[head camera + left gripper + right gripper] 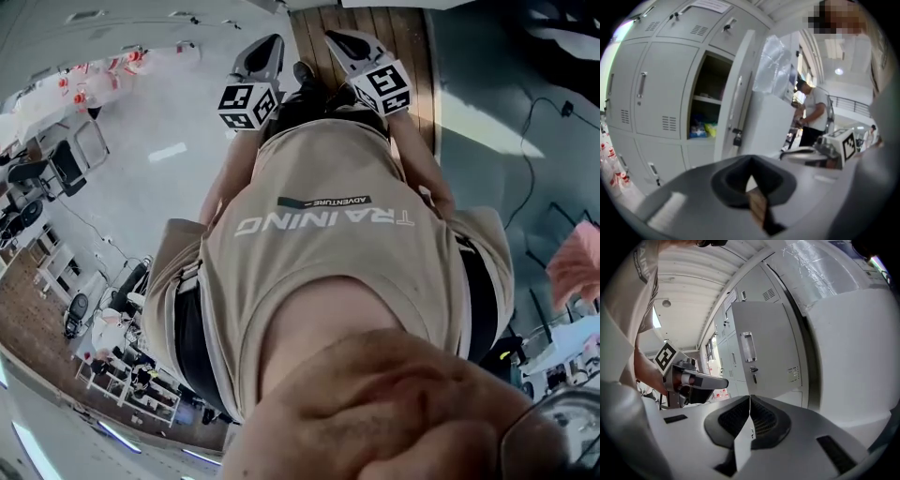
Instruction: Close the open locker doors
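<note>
– While both claws sit idle, what state are they in, and where's the door?
– Jaws pressed together with nothing between them on the left claw point(751, 163) and the right claw point(750, 399). The open grey metal locker door point(738, 93) is swung out from the grey locker bank point(661, 89), ahead of the left claw and apart from it.
– Anything around it?
– The open compartment point(707, 79) has a shelf. Below it are blue and yellow packs point(701, 129), too blurred to identify. A tall white panel point(764, 126) topped with clear plastic film point(776, 65) stands just beside the door on its right. A person in a white shirt point(813, 110) is farther back.
– Right claw view?
– A grey door face with handle and vent slots point(764, 348), and the white panel filling the right side. Cannot tell if it's the same door.
– Head view?
– Mostly a beige T-shirt point(328, 272), with the claws at the top by a brown plank strip point(412, 47). The lockers are out of frame. The door's bottom edge is cut off by the claw body.
</note>
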Demonstrator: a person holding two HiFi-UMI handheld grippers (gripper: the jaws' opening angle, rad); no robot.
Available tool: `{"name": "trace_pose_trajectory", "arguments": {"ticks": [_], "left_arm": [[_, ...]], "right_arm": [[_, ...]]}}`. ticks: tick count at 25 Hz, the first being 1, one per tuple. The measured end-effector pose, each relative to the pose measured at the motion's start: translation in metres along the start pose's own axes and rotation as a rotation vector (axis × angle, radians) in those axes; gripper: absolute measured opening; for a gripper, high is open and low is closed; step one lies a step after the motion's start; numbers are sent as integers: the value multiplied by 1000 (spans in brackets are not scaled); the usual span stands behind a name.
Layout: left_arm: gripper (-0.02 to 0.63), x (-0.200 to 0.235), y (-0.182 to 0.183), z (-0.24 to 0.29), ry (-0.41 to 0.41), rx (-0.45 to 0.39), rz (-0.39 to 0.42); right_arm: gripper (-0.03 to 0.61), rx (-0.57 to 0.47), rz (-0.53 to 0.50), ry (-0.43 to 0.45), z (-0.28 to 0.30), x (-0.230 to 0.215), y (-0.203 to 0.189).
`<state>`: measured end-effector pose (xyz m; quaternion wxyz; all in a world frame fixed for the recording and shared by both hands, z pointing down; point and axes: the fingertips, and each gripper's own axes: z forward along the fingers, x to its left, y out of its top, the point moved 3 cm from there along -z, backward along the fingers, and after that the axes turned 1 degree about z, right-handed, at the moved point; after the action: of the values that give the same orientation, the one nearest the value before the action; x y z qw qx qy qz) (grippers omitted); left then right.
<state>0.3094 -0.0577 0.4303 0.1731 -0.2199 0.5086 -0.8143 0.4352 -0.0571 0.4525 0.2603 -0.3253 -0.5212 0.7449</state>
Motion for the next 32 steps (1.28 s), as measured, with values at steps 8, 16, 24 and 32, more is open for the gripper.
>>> {"name": "trace_pose_trajectory", "arguments": {"ticks": [8,16,24,32], "left_arm": [[0,33,-6,-12,42,-43,-61],[0,66,14,-1,34,-101,-105],[0,98,16,-5,-4,-75,9],[0,132,28,8,-31,-113,-12]], "right_arm": [[15,17,-139,80,41,23,35],[15,12,-200,115,74,41,90],[15,4,-141,64,105,32,110],[15,36,-133,28,124,25,117]]}}
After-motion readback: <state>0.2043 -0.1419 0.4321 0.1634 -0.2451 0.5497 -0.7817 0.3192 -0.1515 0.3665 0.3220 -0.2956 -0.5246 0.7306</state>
